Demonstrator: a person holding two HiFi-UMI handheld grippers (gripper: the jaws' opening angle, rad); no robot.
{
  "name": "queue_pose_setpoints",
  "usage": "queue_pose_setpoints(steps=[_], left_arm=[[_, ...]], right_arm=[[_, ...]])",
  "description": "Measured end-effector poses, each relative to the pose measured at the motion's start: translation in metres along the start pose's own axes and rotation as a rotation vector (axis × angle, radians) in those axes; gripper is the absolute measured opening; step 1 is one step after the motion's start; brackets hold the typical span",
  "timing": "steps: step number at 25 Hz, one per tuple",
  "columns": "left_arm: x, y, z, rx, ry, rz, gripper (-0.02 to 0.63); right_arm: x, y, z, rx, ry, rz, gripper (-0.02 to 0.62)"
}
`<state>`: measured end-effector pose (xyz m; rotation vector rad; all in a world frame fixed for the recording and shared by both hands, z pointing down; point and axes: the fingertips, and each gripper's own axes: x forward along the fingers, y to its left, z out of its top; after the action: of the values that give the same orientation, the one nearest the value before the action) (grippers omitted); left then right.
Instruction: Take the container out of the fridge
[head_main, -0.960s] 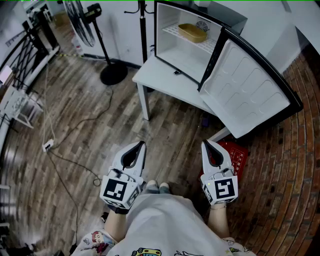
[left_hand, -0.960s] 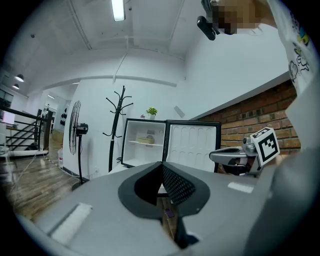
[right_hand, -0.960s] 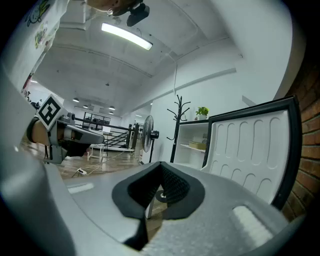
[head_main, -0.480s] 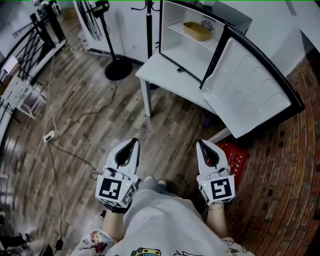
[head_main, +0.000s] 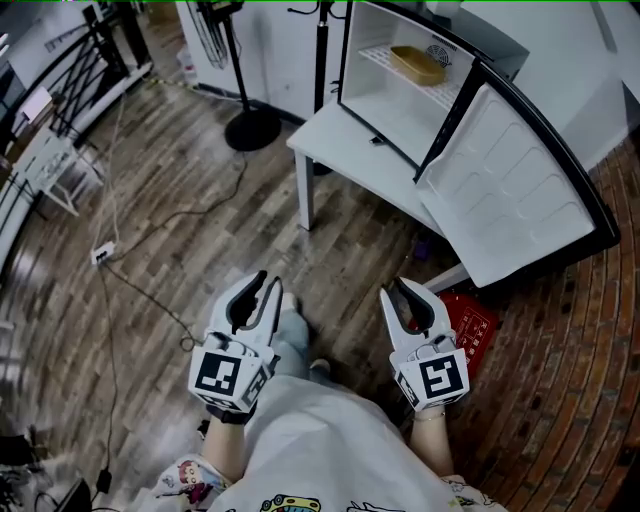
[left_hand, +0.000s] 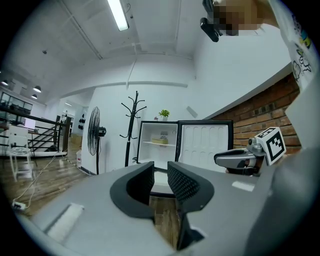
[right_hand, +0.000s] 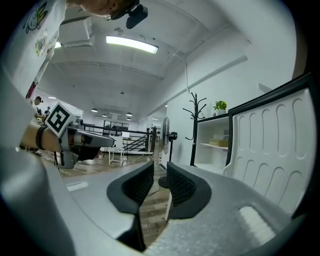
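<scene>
Left fingers: We find the left gripper (left_hand: 160, 176) with its fingers (left_hand: 186, 183) set a narrow gap apart. They have just been opening, and nothing stands between them.
Right fingers: The right gripper (right_hand: 159, 180) reads the same. Its fingers (right_hand: 183, 187) are slightly parted, have just been opening, and are empty.
Gripper position: Both are held low, close to the person's body. They sit side by side but apart, pointing roughly level toward the fridge (head_main: 395, 115).
Underfoot: We note a wood plank floor (head_main: 180, 230) below the grippers, with a loose cable (head_main: 150, 300) trailing across it to the left.
Container: A shallow yellowish container (head_main: 418, 65) lies on the upper wire shelf (head_main: 385, 62) inside the fridge. Neither gripper touches it.
Fridge: A small unit stands on a white table (head_main: 335, 150). Its door (head_main: 510, 190) is swung wide open to the right, so the interior is exposed.
Separation: Both grippers are well apart from the fridge, with open floor between.
Surroundings: A fan base (head_main: 252, 128) and a coat-rack pole (head_main: 320, 60) stand left of the table. A red item (head_main: 470, 320) lies just beside the right gripper.
Done: The door stands open and the way to the shelf looks unobstructed.
Outstanding: In our judgement the whole handling part remains: approach, reach to the shelf, grip the container, withdraw it.
Progress: Early stage; we assess the task as barely begun.
</scene>
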<state>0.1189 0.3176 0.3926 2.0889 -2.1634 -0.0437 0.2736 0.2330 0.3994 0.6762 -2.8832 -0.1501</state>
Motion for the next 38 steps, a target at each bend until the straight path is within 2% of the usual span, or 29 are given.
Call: queue_pose_setpoints(steps=[11, 18, 28, 38], left_arm=[[0.042, 0.041, -0.002, -0.007, 0.019, 0.004, 0.137], [0.091, 0.094, 0.014, 0.005, 0.011, -0.001, 0.163], [0.153, 0.180, 0.041, 0.015, 0.009, -0.017, 0.183], [0.184, 0.247, 0.044, 0.005, 0.016, -0.042, 0.192]], right_arm=[[0.056, -0.018, 0.003, 0.027, 0.007, 0.019, 0.123], [0.124, -0.034, 0.017, 0.025, -0.002, 0.019, 0.138], [0.224, -0.058, 0.042, 0.037, -0.017, -0.031, 0.163], [0.284, -0.061, 0.045, 0.039, 0.006, -0.074, 0.182]])
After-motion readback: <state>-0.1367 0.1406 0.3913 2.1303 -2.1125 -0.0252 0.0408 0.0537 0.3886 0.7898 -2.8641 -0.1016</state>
